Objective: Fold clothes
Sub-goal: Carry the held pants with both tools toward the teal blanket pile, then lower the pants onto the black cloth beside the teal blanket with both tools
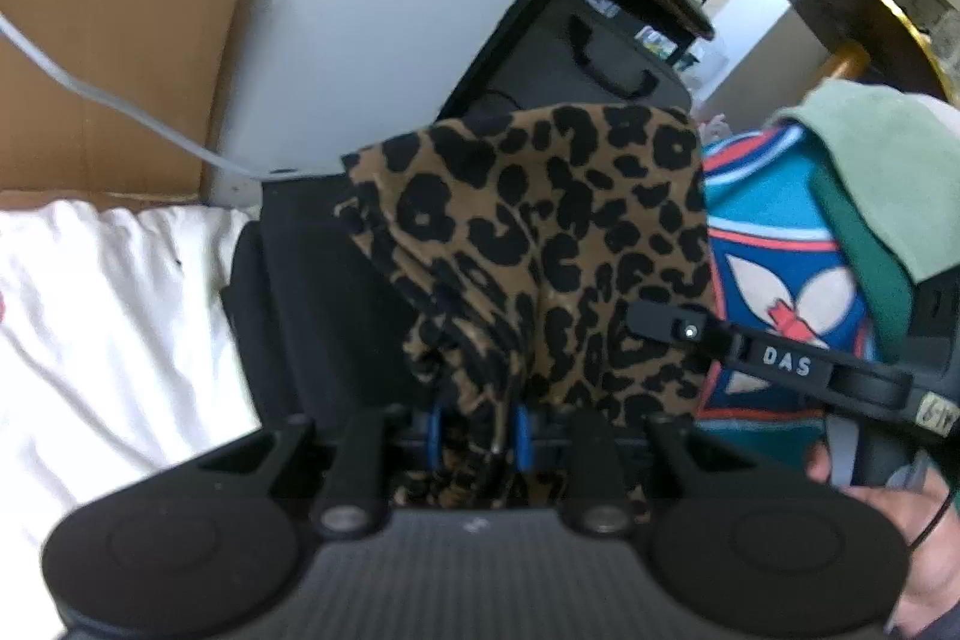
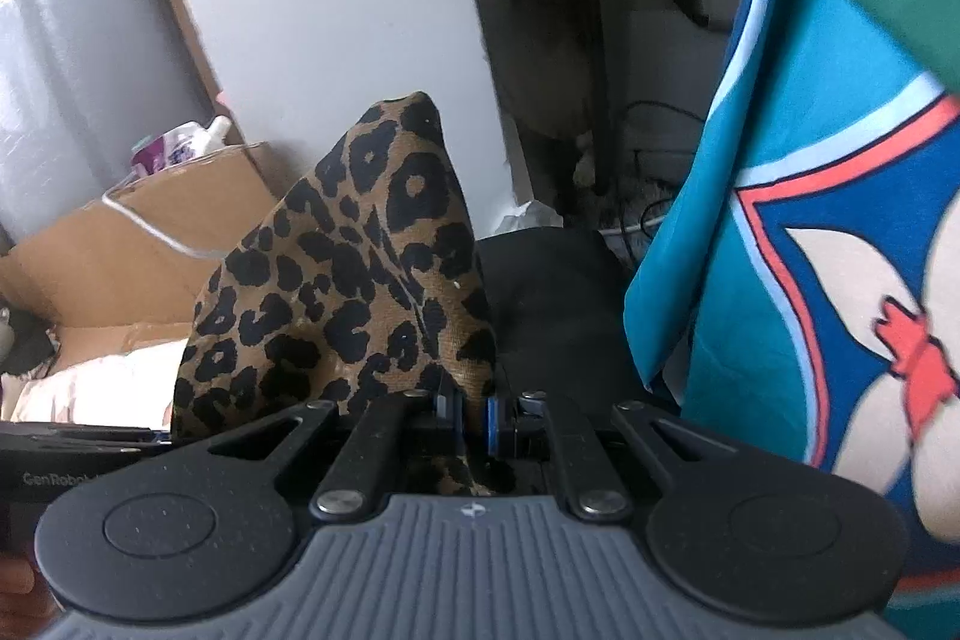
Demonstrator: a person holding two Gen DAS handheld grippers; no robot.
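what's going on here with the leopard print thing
A person is folding clothes with a handheld gripper in each hand. Both the left gripper and the right gripper are clamped on the leopard-print garment, which is bunched up between them. A blue patterned cloth hangs to the right, and white bedding lies to the left.

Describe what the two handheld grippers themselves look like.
Both the left gripper and the right gripper are matte black, with twin round discs, silver-bolted linkage bars, a ribbed grey base and blue pads at the fingertips. The right one carries white "DAS" lettering.
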